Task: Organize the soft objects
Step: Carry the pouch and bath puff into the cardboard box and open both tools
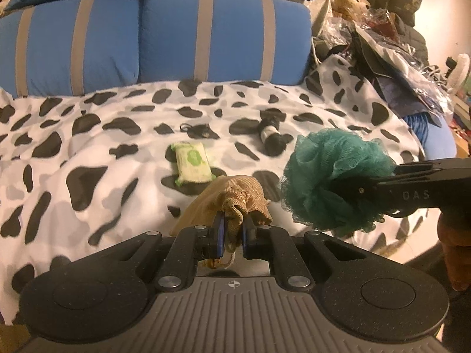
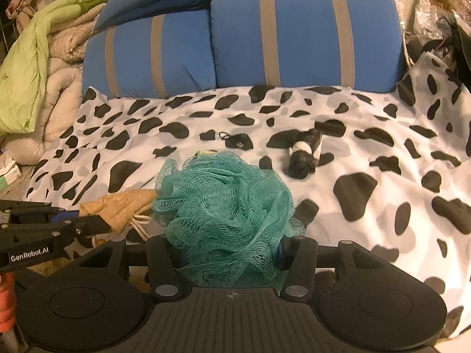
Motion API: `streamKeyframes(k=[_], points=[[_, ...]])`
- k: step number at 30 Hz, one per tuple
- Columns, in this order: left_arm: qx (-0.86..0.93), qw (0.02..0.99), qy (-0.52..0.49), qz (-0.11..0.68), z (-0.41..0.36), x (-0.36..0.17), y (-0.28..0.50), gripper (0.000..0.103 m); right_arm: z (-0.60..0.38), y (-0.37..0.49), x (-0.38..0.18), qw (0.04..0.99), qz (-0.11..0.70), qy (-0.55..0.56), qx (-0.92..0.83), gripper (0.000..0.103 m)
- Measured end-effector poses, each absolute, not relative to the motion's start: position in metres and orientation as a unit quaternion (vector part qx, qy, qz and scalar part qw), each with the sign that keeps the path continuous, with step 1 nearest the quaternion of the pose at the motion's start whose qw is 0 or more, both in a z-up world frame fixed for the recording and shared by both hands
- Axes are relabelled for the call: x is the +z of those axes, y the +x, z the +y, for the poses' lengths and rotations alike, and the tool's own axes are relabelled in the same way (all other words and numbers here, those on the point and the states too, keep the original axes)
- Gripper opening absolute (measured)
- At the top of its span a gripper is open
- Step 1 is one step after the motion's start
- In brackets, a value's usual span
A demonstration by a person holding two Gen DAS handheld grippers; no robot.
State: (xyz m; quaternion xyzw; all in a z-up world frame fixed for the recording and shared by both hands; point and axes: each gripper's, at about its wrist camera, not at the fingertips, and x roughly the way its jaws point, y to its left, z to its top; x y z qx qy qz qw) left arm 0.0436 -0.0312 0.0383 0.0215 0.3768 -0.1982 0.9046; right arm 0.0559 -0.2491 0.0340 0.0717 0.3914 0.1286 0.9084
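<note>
Left gripper (image 1: 234,220): fingers clamped on the gathered neck of a tan drawstring pouch (image 1: 232,197). The pouch's body runs forward and slightly left from the fingers; its cord hangs down between them. It is held just above the spotted bedspread (image 1: 88,135).

Right gripper (image 2: 232,253): fingers pressed into the sides of a teal mesh bath puff (image 2: 226,214), gap filled by the mesh, fingertips mostly hidden. The puff is held off the bed, bulging forward of the fingers.

Key relation: from the left camera the puff (image 1: 335,179) is seen just right of the pouch and slightly higher, near but apart. The right camera confirms it: pouch (image 2: 123,206) just left of the puff, mouth end toward the left gripper (image 2: 73,220).

Judged: if the puff is meant for the pouch, the mouth is pinched shut by the left fingers, so a regrip would be needed first. Otherwise both get set down side by side.

Left on the bed ahead: tissue pack (image 1: 192,163), nearest the left gripper; rolled black-and-white sock (image 1: 270,138), nearer the right; small black pouch (image 1: 200,131) between them, farther back. Blue pillows (image 1: 223,32) well behind.
</note>
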Motion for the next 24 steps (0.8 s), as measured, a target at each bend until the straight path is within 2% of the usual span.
streamKeyframes(k=[11,24], points=[[-0.213,0.883,0.0,0.418,-0.032,0.031,0.016,0.012,-0.251,0.025,0.035,0.898,0.413,0.085,0.129,0.054],[-0.201,0.836,-0.025,0.511,-0.03,0.01,0.001,0.012,-0.245,0.001,0.022,0.866,0.475,0.078,0.135,0.055]])
